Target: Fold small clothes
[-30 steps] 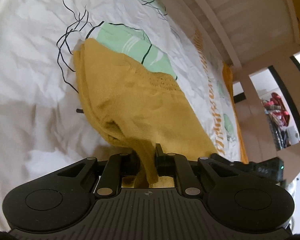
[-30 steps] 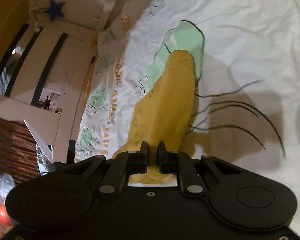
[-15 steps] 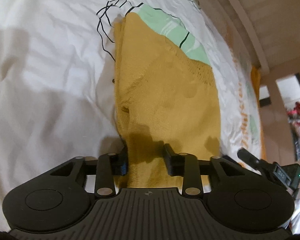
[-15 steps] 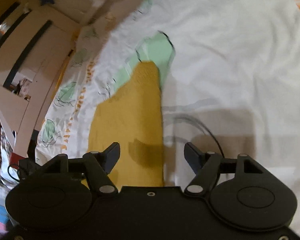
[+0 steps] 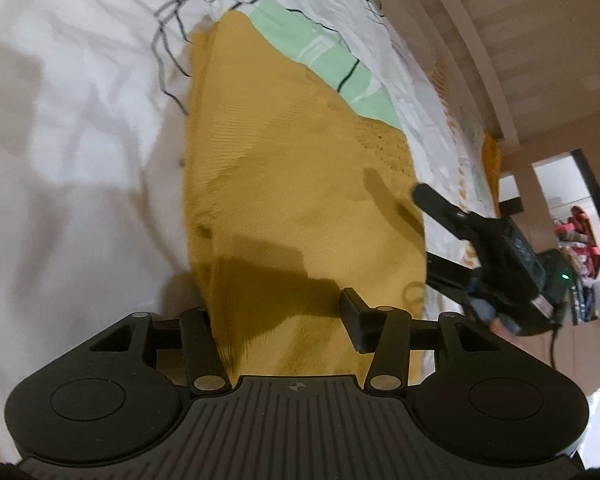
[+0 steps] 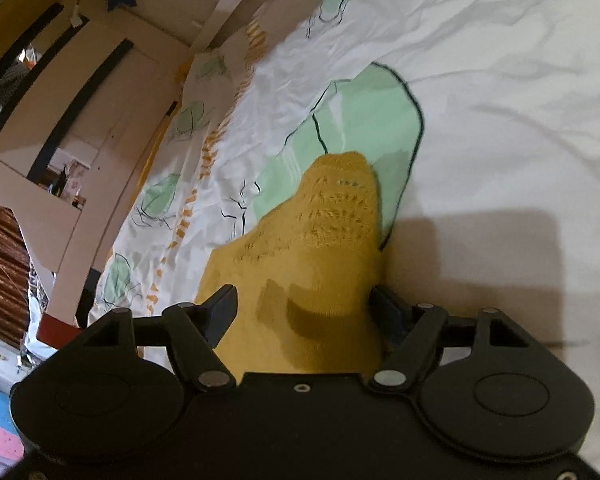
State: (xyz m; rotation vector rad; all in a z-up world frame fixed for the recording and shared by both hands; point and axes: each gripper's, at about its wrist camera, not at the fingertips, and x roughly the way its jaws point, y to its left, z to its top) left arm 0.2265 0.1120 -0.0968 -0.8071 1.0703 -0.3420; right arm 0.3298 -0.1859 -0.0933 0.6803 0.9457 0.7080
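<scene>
While spread over the white cotton bedsheet printed with mint-green leaf shapes and thin black lines (image 5: 80,128), lies flat and limp: mustard-yellow knitted garment with an openwork band (image 5: 300,184), far end resting on a green leaf patch of the sheet, near end reaching under both tools. Judged light, soft, floppy; no stiffness, likely to sag and crease when lifted; knit loops liable to snag. Best taken at two near corners or along a folded edge, pinching all layers. Left black two-finger gripper (image 5: 276,308): jaws just been opening, now apart, cloth between them but not pressed. Right black two-finger gripper (image 6: 304,304): jaws likewise just widened, apart, straddling the garment, nothing clamped.
</scene>
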